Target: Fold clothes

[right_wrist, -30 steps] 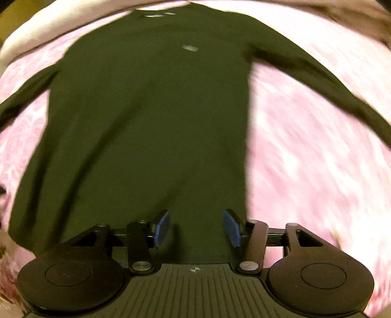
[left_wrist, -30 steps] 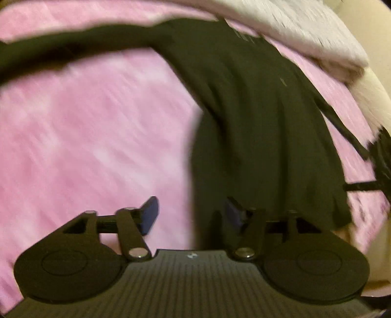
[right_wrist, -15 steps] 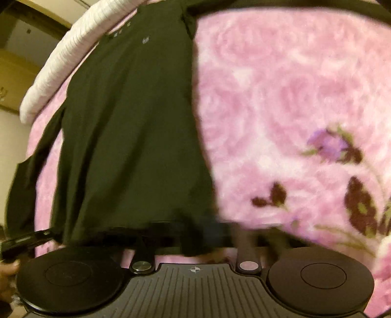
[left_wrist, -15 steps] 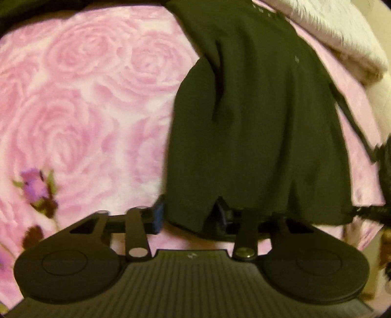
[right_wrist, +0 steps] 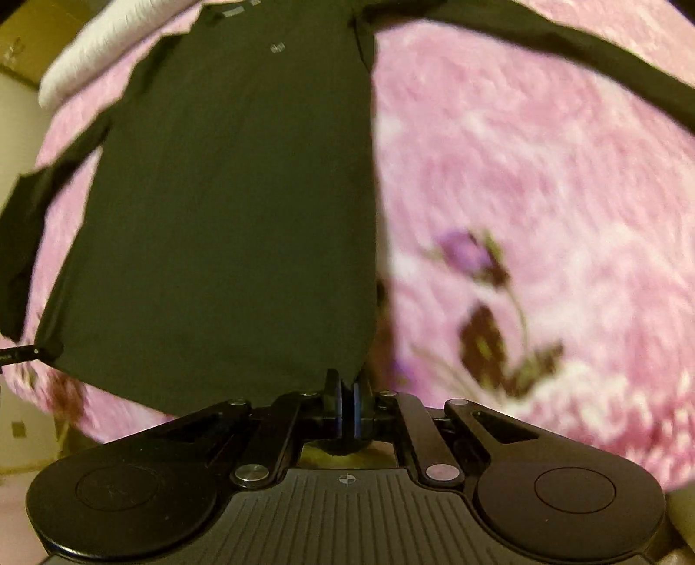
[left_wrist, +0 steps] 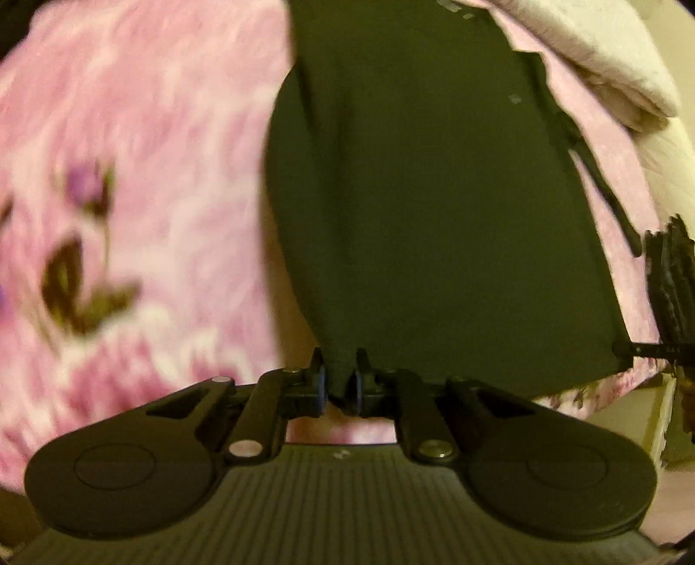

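Pink rose-print blanket [left_wrist: 143,143] fills the left wrist view, one dark long-sleeved shirt [left_wrist: 434,195] spread flat on it, collar end far from the camera, hem toward it. One white plush blanket [left_wrist: 599,56] lies bunched along the far right edge. Left claw [left_wrist: 339,387]: two blue-padded fingers drawn almost together, clenched on a gathered pinch of the shirt's near left hem corner, cloth rising in a cone from between the pads. At the right edge, part of the other claw meets the shirt's opposite hem corner. Right wrist view: same single shirt [right_wrist: 234,208] on the pink blanket [right_wrist: 543,174], one sleeve [right_wrist: 543,39] stretched out to the upper right, the other sleeve [right_wrist: 30,234] trailing down the left side. Right claw [right_wrist: 346,410]: two fingers nearly closed, only a thin slit between the blue pads, gripping the shirt's near right hem corner. White blanket [right_wrist: 87,65] visible upper left. Both views blurred.
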Motion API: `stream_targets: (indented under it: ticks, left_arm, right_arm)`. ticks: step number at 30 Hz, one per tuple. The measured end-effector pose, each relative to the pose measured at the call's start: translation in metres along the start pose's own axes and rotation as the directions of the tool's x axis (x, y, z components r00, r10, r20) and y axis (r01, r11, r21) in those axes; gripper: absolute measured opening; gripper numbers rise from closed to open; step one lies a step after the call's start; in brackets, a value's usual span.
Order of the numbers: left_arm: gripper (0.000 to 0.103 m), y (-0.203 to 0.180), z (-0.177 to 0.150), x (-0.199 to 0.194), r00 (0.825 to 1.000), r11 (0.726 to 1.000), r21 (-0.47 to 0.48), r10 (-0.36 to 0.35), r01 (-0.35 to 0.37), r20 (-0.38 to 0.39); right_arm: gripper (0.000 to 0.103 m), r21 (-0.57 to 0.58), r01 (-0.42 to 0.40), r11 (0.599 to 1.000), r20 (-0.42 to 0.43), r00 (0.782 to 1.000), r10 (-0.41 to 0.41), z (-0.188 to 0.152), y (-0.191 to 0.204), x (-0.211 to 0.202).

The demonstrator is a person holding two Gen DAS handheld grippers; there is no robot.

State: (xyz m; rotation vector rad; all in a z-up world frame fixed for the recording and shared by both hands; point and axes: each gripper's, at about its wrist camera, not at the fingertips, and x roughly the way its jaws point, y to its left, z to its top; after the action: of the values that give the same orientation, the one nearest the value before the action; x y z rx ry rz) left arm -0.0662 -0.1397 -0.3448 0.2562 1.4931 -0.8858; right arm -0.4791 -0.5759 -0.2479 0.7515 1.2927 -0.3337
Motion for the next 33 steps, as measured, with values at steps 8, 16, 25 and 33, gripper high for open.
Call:
stream_targets:
  ticks: [8,16,25,33]
  left_arm:
    - [0.028,0.003,0.007,-0.013,0.993,0.993,0.024,0.112,-0.111,-0.047]
    - [0.028,-0.030,0.082,-0.042,0.988,0.971,0.186,0.142,-0.152,0.069]
    - [0.031,-0.185,0.146,0.014,0.983,0.913,0.382,0.087,-0.143,0.161]
    - [0.034,-0.316,0.152,0.074,0.987,0.882,0.449,0.097,-0.144,0.125]
  right_arm:
    - [0.032,0.066,0.074,0.995,-0.026,0.997,-0.073,-0.004,0.003,0.003]
    - [0.045,0.180,0.146,0.973,0.166,0.970,-0.177,0.031,-0.008,-0.050]
    - [0.045,0.152,0.270,0.951,0.307,0.901,-0.305,0.100,-0.110,-0.094]
    - [0.049,0.016,0.267,0.964,0.282,0.923,-0.260,0.183,-0.240,-0.083]
